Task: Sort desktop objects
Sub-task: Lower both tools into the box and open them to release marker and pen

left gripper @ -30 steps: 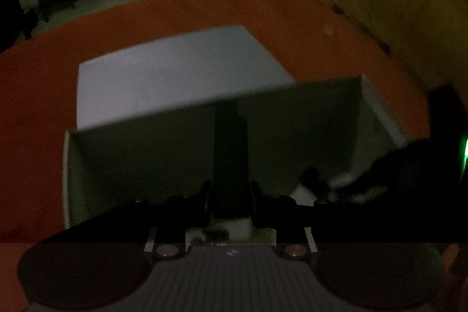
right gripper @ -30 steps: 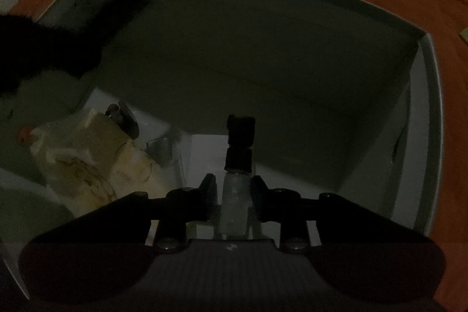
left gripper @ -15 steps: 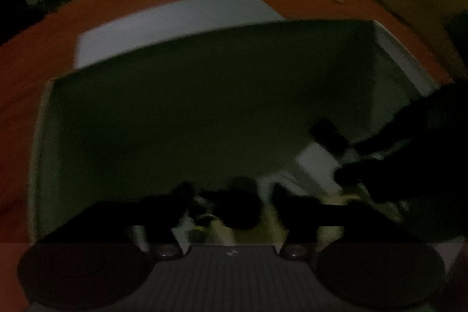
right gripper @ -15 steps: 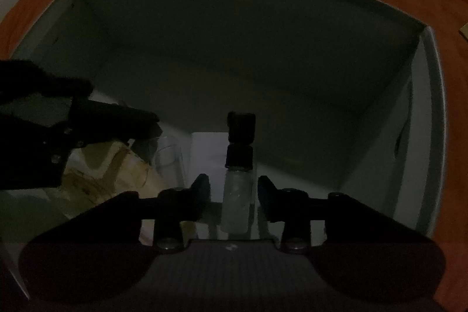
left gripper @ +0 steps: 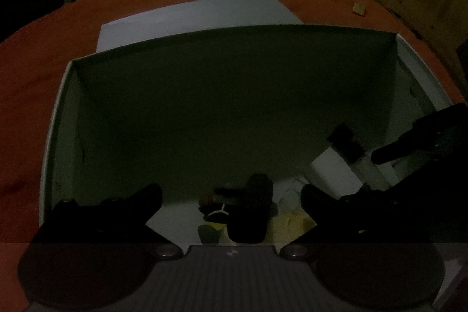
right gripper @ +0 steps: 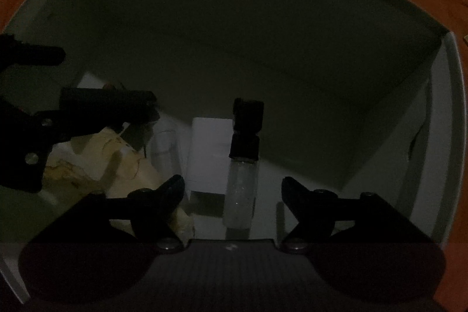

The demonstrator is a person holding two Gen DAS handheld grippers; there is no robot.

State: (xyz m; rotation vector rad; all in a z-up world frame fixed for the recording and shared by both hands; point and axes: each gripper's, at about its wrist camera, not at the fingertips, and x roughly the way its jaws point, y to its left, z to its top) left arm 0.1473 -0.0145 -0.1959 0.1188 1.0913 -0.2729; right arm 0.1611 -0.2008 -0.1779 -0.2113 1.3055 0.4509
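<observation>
Inside the box, which stood on the orange table, both tools were found lowered among the sorted things. Lighting was poor and small details could not be confirmed.

The right tool had its fingers spread wide and held nothing. A bottle with a clear body and dark cap lay on the box floor between those fingers, touching neither, its cap pointing toward the far wall. A white card lay under and beside it, and a clear cup just to the card's left.

The left tool was likewise wide open and empty. A dark object lay on the floor between its fingers, over a crumpled yellowish bag; what it was could not be told. In the right view that tool stood over the bag at the left side of the box.

Judged step: release of both items into the box, apparently complete. The next move would call for lifting each tool straight up and clear of the walls without dragging the bottle or the dark object, then going for any items left on the table.
</observation>
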